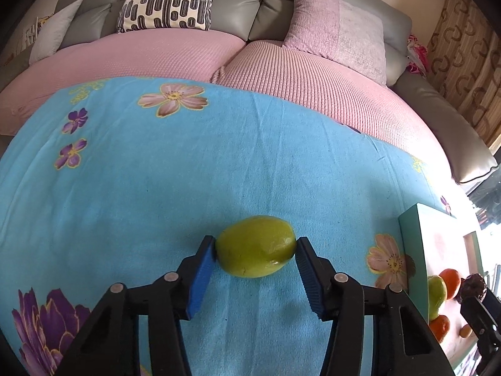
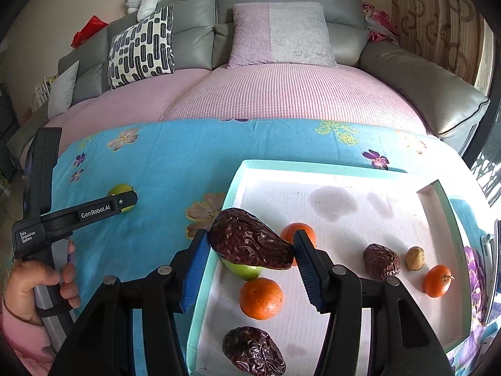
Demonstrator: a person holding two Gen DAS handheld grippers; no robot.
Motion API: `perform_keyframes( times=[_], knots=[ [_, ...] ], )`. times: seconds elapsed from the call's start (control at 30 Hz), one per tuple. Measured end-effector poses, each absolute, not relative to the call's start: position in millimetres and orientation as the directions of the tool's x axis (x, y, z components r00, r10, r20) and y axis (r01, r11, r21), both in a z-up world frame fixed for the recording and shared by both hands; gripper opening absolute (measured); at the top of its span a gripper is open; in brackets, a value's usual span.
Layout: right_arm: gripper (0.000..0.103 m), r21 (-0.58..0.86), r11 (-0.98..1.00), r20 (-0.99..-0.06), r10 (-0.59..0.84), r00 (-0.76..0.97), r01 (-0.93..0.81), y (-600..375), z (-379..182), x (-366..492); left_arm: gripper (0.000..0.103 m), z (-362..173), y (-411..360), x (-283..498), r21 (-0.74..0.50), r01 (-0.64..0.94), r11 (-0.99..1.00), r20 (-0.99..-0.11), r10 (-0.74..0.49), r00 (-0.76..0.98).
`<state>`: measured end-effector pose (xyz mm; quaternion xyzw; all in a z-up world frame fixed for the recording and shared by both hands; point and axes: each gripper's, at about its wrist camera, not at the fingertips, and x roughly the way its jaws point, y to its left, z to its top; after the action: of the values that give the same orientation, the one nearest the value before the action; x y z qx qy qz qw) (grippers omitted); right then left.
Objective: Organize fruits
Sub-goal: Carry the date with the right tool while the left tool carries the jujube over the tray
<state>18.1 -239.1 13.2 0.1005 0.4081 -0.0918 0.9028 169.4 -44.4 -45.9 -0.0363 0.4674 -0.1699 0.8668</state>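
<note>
1. Where the grey sofa (image 2: 281,9) fills the back of both views, its seat lies under a pink cover (image 2: 281,94), with a black-and-white patterned cushion (image 2: 141,50) and a pink-and-grey cushion (image 2: 281,36) leaning against the backrest.
2. In front of the sofa a blue floral cloth (image 1: 156,188) is spread over the work surface.
3. A shallow teal-rimmed tray (image 2: 328,166) with a white floor sits on the right part of the cloth.
4. The left gripper (image 1: 255,250) has its blue-padded fingers (image 1: 200,279) closed against both ends of a green fruit (image 1: 255,246), which is on or just above the cloth, well to the left of the tray; I cannot tell whether it is lifted.
5. A hand (image 2: 34,285) grips the left gripper's handle in the right wrist view.
6. The right gripper (image 2: 250,247) pinches a wrinkled dark brown fruit (image 2: 250,241) between its pads, over the tray's left edge.
7. Just beneath the held brown fruit a second green fruit (image 2: 244,271) lies in the tray.
8. Three oranges (image 2: 261,297) lie on the tray floor, apart from one another.
9. Two more wrinkled brown fruits (image 2: 253,354) lie there, one near the front, one towards the right.
10. A small tan fruit (image 2: 415,258) lies just beside the right-hand brown one.
</note>
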Motion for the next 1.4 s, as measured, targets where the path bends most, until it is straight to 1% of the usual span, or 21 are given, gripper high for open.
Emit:
perform_keyframes(
  times=[0.13, 0.27, 0.5, 0.7, 0.9, 1.03, 1.2, 1.4],
  knots=[
    [0.057, 0.119, 0.954, -0.743, -0.099, 0.662, 0.276, -251, 17, 8, 0.055, -41, -46, 164, -0.219, 0.272, 0.937, -0.796, -0.333, 0.506],
    [0.057, 0.123, 0.933, -0.74, -0.14, 0.658, 0.337, -270, 17, -2, 0.055, -22, -51, 154, -0.214, 0.303, 0.929, -0.767, -0.352, 0.536],
    [0.057, 0.127, 0.877, -0.745, -0.224, 0.628, 0.464, -314, 18, -25, 0.055, 7, -77, 129, -0.2, 0.41, 0.89, -0.729, -0.415, 0.544],
    [0.057, 0.135, 0.837, -0.712, -0.291, 0.64, 0.531, -344, 19, -37, 0.055, 21, -111, 105, -0.175, 0.51, 0.842, -0.717, -0.464, 0.521],
    [0.057, 0.126, 0.814, -0.726, -0.314, 0.612, 0.568, -368, 6, -30, 0.055, 23, -160, 92, -0.171, 0.588, 0.791, -0.737, -0.499, 0.456],
    [0.057, 0.139, 0.814, -0.744, -0.29, 0.602, 0.564, -379, -1, -21, 0.055, 25, -197, 90, -0.144, 0.636, 0.758, -0.759, -0.497, 0.42],
    [0.057, 0.14, 0.823, -0.767, -0.261, 0.586, 0.55, -384, -8, -9, 0.055, 12, -232, 96, -0.096, 0.666, 0.74, -0.809, -0.448, 0.381],
    [0.057, 0.107, 0.843, -0.789, -0.249, 0.561, 0.526, -385, -15, 4, 0.055, -11, -240, 102, -0.083, 0.656, 0.75, -0.841, -0.405, 0.357]
  ],
)
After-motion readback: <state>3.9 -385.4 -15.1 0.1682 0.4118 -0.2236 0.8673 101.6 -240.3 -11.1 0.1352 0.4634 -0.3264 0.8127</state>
